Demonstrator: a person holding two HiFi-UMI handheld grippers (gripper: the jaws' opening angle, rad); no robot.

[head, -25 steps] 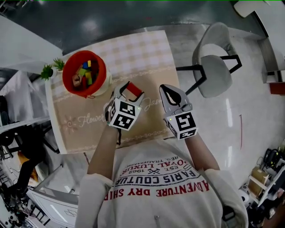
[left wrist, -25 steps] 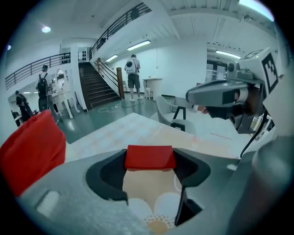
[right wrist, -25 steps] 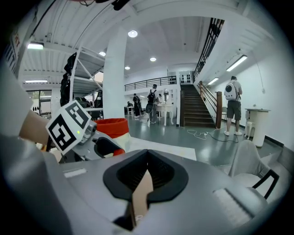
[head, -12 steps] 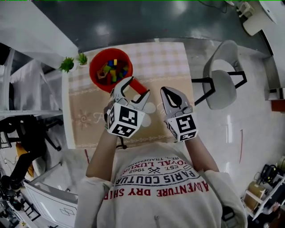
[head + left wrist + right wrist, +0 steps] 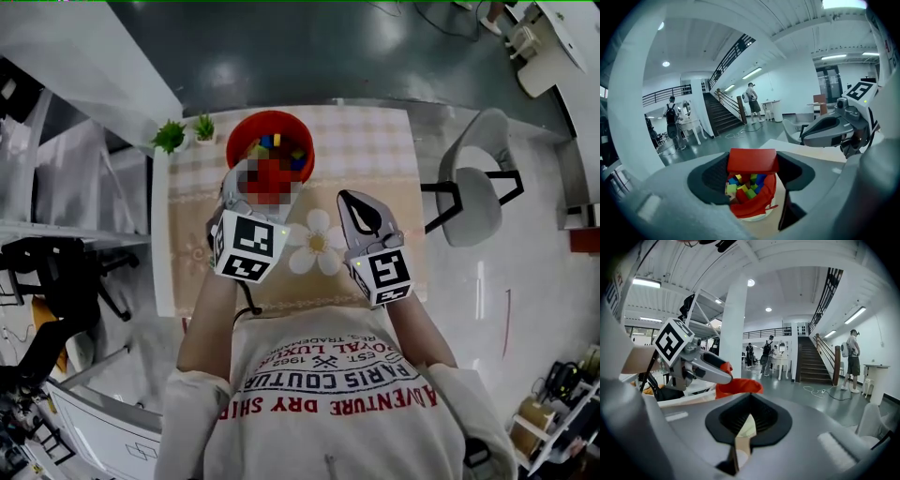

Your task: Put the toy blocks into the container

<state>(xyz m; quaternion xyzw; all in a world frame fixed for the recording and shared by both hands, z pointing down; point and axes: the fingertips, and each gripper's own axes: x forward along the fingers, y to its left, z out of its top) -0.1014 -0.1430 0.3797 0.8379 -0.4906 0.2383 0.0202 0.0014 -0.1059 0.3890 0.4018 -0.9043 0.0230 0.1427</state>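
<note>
L gripper (image 5: 753,169): jaws wide apart, pinching flat red toy block (image 5: 753,161) by its sides, over round red fabric container (image 5: 767,200) holding multicoloured toy blocks (image 5: 745,185). R gripper (image 5: 743,429): jaws pressed together, nothing between, alongside L gripper over beige checked tablecloth (image 5: 375,150).

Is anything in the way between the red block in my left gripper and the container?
Nothing visible. The left gripper holds the red block right by the container, whose top is open, with only blocks inside.
</note>
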